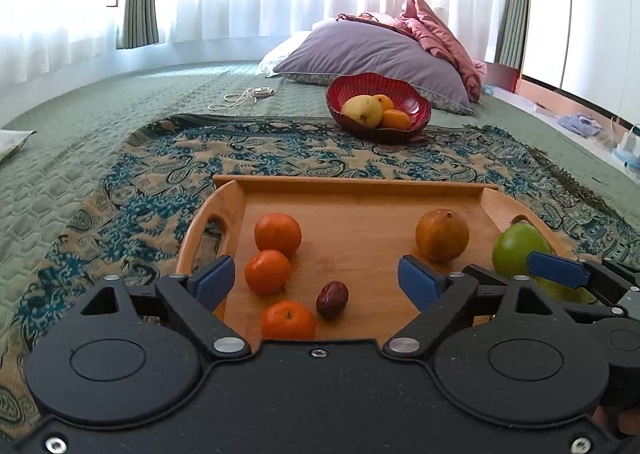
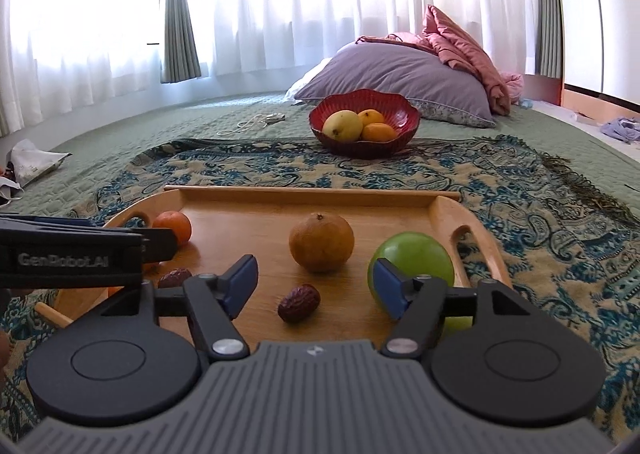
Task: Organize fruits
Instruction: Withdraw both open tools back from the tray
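Fruits on wooden tray [image 1: 360, 190]: three tangerines [image 1: 267, 271] along left edge, apple [image 2: 412, 262] at right edge. Left gripper [image 1: 316, 282] and right gripper [image 2: 316, 286] jaws spread, pinching nothing.

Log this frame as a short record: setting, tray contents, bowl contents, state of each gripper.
setting: wooden tray on a patterned cloth over a green bedspread; red bowl beyond the tray
tray contents: three small oranges, a larger dull orange fruit, a green apple, two dates
bowl contents: a yellow fruit and two orange fruits
left gripper: open, holding nothing, above the small oranges
right gripper: open, holding nothing, one finger in front of the green apple
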The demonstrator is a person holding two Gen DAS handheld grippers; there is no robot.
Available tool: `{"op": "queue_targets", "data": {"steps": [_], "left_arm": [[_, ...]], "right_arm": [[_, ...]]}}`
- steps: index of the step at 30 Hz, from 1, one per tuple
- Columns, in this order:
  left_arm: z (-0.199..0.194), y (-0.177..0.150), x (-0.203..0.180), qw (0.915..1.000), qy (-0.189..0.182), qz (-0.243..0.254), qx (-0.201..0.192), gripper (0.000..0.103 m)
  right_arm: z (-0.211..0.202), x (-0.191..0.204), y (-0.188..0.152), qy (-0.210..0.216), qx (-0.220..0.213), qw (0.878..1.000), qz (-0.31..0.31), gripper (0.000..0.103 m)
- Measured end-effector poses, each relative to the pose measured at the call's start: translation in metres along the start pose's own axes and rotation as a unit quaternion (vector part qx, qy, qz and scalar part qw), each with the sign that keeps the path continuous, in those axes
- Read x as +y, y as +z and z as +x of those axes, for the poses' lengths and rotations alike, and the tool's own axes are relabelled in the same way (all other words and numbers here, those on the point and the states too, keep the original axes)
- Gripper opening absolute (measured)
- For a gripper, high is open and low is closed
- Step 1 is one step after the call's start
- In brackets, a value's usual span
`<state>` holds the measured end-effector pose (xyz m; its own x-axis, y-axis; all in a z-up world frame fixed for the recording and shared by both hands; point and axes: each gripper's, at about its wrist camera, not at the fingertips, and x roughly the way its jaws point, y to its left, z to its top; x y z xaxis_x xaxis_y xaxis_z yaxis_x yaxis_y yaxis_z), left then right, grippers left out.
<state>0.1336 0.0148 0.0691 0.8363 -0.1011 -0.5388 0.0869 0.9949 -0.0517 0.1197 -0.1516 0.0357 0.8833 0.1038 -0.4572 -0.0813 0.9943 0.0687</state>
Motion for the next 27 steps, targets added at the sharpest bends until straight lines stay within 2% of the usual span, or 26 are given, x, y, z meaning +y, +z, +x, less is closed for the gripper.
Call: {"op": "queue_targets", "data": {"steps": [6, 14, 23, 27], "left_arm": [[-0.014, -0.011, 0.005, 1.0000, 0.001, -0.006, 0.002, 0.092], [-0.029, -0.035, 0.014, 0.9998, 0.015, -0.012, 0.003, 0.094], [-0.031, -0.062, 0.023, 0.9993, 0.029, -0.015, 0.017, 0.095], [-0.028, -0.073, 0.022, 0.9990, 0.032, -0.011, 0.029, 0.095]], "right_arm": [[-0.014, -0.004, -0.006, -0.006, -0.001, 1.000, -0.007, 0.086], [-0.035, -0.005, -0.020, 0.001, -0.005, 1.000, -0.011, 0.088], [-0.050, -0.006, -0.042, -0.006, -0.008, 1.000, 0.002, 0.091], [-0.047, -0.005, -0.056, -0.013, 0.006, 1.000, -0.003, 0.093]]}}
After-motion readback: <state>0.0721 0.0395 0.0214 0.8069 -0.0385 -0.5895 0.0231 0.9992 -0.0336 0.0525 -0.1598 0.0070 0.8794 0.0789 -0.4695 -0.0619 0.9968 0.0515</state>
